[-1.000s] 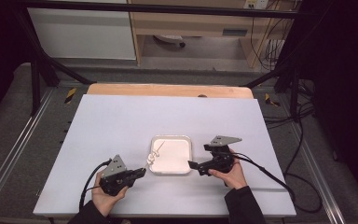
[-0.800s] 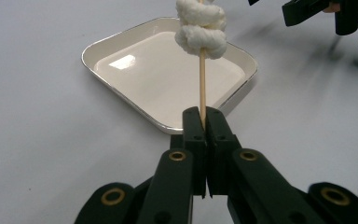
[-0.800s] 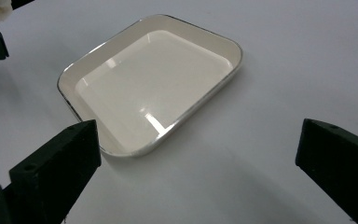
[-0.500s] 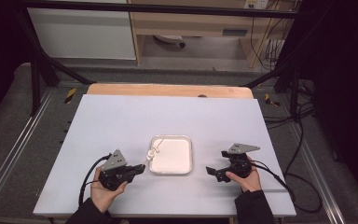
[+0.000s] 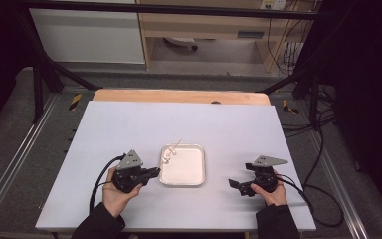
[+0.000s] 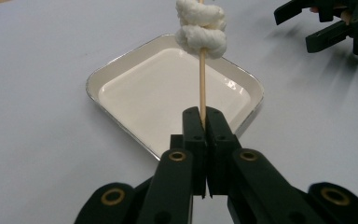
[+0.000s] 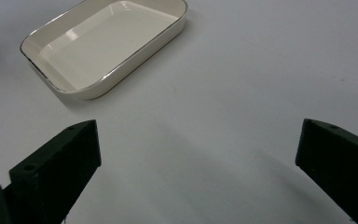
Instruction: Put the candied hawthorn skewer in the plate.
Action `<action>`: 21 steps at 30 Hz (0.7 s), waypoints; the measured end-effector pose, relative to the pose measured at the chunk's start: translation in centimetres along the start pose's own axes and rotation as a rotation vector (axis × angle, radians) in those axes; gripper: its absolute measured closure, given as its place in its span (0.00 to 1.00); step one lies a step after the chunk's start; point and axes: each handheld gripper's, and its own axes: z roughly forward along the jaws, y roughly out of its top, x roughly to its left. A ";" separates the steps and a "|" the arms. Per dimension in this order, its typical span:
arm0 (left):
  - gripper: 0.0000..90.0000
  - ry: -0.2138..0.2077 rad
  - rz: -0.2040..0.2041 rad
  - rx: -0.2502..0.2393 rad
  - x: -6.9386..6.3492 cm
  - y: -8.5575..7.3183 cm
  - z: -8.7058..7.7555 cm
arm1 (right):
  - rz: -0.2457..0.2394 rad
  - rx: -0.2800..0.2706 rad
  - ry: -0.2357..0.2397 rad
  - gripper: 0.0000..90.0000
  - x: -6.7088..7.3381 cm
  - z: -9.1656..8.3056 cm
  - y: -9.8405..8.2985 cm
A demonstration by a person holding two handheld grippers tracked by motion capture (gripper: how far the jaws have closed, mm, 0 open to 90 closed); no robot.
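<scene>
Skewer (image 6: 202, 79): thin wooden stick, clamped at its lower end by the left tool (image 6: 204, 122), jaws pressed fully together on it. White knotted lumps (image 6: 201, 27) are threaded on the upper part of the stick, stacked one on the other. In the left gripper view the stick runs straight up from the jaw tips, over the tray's near corner. In the high view the skewer (image 5: 173, 150) slants up and away from the left tool (image 5: 154, 172), with the lumps above the tray's far-left corner.

Tray (image 6: 121, 67): white, rectangular with rounded corners, thin metallic rim, sitting flat on the table (image 5: 129, 124), roughly centred near the person's edge. Whether the skewer touches the tray: cannot tell.

Right tool (image 7: 198, 154): jaws spread wide, nothing between them, only bare table surface below. In the high view the right tool (image 5: 235, 185) sits well apart from the tray, to its right, tips pointing toward it. Tray (image 7: 70, 39) is at upper left of the right gripper view.

Each tool is held in one hand, cables trailing back to the table's near edge.
</scene>
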 end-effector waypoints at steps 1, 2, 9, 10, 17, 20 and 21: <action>0.98 -0.001 -0.003 0.003 0.0 0.2 0.2 | 0.000 0.000 -0.002 0.01 -0.1 0.0 -0.1; 0.98 -0.001 -0.008 0.006 0.0 0.4 0.4 | 0.000 0.003 -0.001 0.01 -0.1 -0.1 -0.1; 0.98 0.015 -0.005 0.041 -0.1 1.7 1.9 | -0.020 0.015 -0.003 0.01 0.0 -0.1 -0.2; 0.98 0.016 -0.006 0.044 0.0 1.9 2.1 | -0.019 0.019 -0.003 0.01 0.0 -0.1 -0.2; 0.98 0.051 -0.011 0.094 0.0 2.3 4.3 | -0.029 0.028 -0.009 0.01 0.0 -0.1 -0.3; 0.98 0.058 -0.013 0.125 -0.1 2.2 5.3 | -0.023 0.024 -0.008 0.01 0.0 -0.1 -0.3; 0.98 0.063 -0.011 0.133 -0.2 2.1 5.6 | -0.022 0.024 -0.008 0.01 0.1 -0.1 -0.3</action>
